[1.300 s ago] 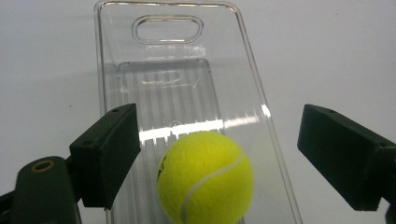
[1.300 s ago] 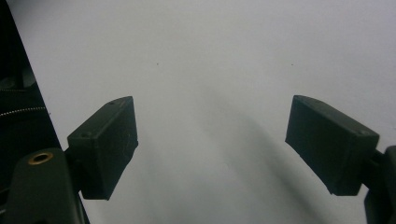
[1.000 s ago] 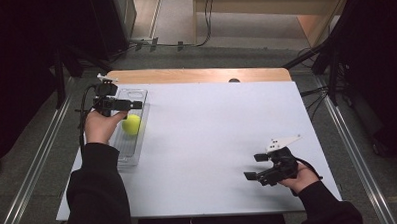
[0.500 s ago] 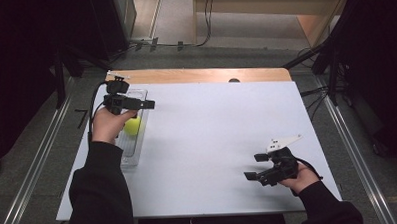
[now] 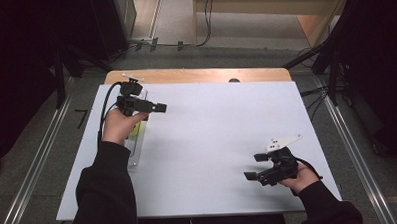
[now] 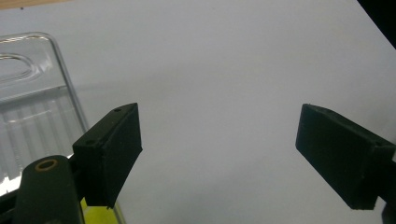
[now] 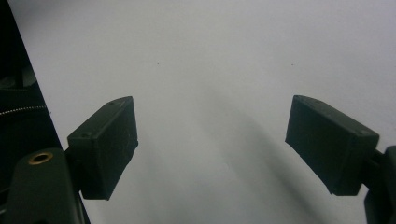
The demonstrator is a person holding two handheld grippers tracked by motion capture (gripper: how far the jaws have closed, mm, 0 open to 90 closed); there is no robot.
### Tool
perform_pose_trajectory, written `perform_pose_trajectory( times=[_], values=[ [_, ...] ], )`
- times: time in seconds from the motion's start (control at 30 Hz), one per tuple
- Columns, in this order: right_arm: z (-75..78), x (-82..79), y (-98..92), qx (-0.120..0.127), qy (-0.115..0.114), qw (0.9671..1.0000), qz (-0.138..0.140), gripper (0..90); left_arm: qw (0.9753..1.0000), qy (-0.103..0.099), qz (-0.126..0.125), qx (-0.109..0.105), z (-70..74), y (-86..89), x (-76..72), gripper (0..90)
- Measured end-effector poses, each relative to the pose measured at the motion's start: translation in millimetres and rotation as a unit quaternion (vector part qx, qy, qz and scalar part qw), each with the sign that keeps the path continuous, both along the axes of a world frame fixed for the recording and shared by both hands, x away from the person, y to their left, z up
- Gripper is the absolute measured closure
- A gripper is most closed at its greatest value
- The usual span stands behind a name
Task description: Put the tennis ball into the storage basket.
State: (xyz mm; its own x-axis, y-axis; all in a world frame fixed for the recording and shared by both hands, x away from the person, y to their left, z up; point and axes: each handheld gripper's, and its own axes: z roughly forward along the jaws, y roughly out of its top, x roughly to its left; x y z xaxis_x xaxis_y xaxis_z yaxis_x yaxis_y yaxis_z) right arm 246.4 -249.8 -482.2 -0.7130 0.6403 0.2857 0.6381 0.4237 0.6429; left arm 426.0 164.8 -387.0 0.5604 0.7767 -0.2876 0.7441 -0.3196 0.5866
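- Clear, ribbed plastic tray (image 6: 32,107) with rounded corners lies along the white table's (image 5: 217,136) left edge.
- Yellow-green ball (image 6: 100,213), smooth, sits in the tray, mostly hidden under the left gripper (image 5: 159,108).
- Left gripper's matte black blocky jaws gape wide, holding nothing.
- Right gripper (image 5: 256,166), near the table's front right, likewise spread wide and empty.

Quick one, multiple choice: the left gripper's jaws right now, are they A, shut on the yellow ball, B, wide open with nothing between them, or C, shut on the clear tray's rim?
B: in the left gripper view the left gripper has its jaws far apart over bare white table, the clear tray off to one side.
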Motion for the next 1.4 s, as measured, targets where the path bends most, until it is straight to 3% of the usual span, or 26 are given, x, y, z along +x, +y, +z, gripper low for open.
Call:
perform_pose_trajectory(
  times=[0.33, 0.47, 0.63, 1.03, 1.4],
  values=[
    [0.4, -0.7, -0.3, 0.0, 0.0, 1.0, -0.002, 14.8, 0.9998, 0.0, -0.02, -0.008, -0.8, -15.4, -4.8, 15.8],
    [0.6, -0.6, -0.8, 0.0, 0.001, 1.0, -0.002, 14.8, 0.9991, 0.001, -0.042, 0.004, -3.4, -27.6, -8.5, 15.8],
    [0.6, -0.8, -1.1, 0.001, 0.0, 1.0, -0.003, 14.8, 0.9985, -0.005, -0.053, -0.008, -3.7, -35.0, -13.2, 15.8],
    [0.6, -1.2, -0.7, -0.001, 0.0, 1.0, -0.003, 14.8, 0.997, -0.007, -0.068, -0.037, -2.8, -35.9, -29.6, 15.9],
    [0.7, -1.3, -0.8, -0.001, -0.001, 1.0, -0.003, 14.8, 0.9956, -0.022, -0.084, -0.035, -6.9, -35.4, -47.3, 15.9]
  ],
)
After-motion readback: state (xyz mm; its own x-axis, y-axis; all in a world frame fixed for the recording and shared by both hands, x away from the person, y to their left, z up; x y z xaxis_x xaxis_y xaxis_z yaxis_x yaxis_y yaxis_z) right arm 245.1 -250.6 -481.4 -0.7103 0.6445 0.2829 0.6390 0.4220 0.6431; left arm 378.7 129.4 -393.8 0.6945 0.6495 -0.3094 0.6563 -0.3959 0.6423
